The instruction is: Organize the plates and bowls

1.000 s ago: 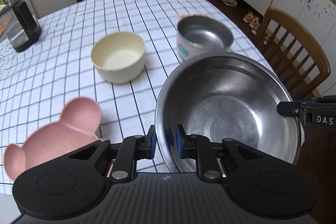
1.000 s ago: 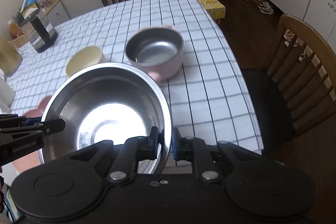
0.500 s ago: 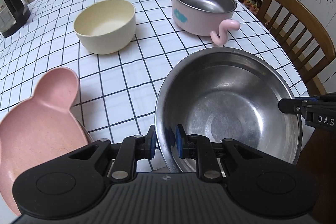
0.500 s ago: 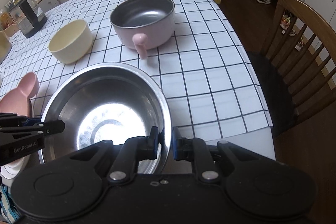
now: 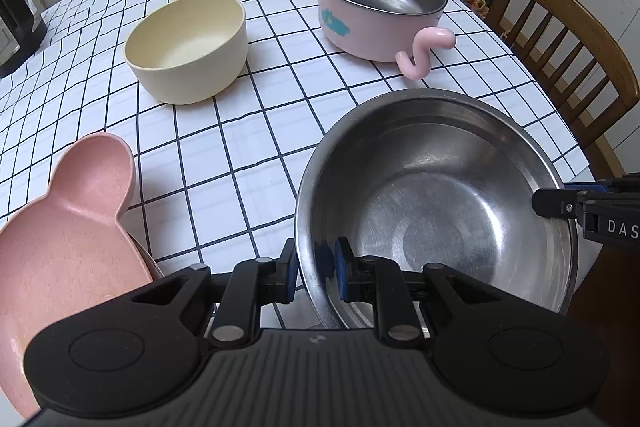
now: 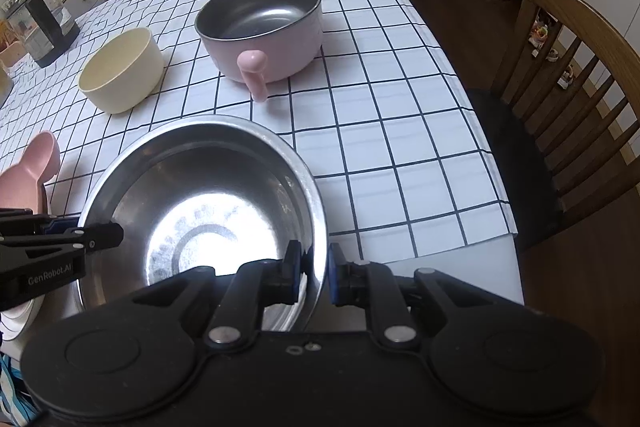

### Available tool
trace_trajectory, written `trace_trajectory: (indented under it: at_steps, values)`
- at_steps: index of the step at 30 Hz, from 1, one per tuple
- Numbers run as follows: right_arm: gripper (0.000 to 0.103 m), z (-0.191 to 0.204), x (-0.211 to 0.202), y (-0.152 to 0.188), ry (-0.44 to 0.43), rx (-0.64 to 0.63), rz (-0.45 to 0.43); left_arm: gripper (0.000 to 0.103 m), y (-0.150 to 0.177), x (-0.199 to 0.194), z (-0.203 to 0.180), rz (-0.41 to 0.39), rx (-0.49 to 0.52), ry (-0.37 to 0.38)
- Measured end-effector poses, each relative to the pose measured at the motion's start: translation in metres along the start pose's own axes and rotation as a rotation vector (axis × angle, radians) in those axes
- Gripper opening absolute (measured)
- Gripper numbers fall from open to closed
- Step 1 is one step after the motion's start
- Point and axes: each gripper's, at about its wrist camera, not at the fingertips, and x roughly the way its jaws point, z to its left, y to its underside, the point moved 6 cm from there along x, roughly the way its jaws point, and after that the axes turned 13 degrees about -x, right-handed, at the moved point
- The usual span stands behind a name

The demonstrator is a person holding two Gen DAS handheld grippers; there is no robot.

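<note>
Both grippers clamp the rim of the large steel bowl [image 5: 436, 211]: the left gripper [image 5: 316, 269] at its 8 o'clock edge, the right gripper [image 6: 314, 273] at its 5 o'clock edge, fingers narrow on the wall. On the checked tabletop [image 5: 256, 147], a cream bowl [image 5: 186, 47] sits at 11 o'clock, a pink handled pot [image 5: 380, 7] at 1 o'clock, and a pink bunny-shaped plate [image 5: 60, 235] at 9 o'clock.

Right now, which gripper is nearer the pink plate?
Left. The left gripper grips the steel bowl's rim beside the pink plate; the right gripper holds the far rim.
</note>
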Motion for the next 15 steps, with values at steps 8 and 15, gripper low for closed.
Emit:
trace_trajectory:
  at_steps: [8, 15]
  values:
    - [0.023, 0.001, 0.002, -0.002, -0.016, -0.008, 0.015, 0.018, -0.001, -0.001, 0.003, 0.017, -0.016, 0.019]
    - [0.029, 0.001, -0.005, -0.006, -0.023, -0.016, 0.008, 0.018, -0.002, -0.013, 0.003, 0.0, -0.017, 0.034]
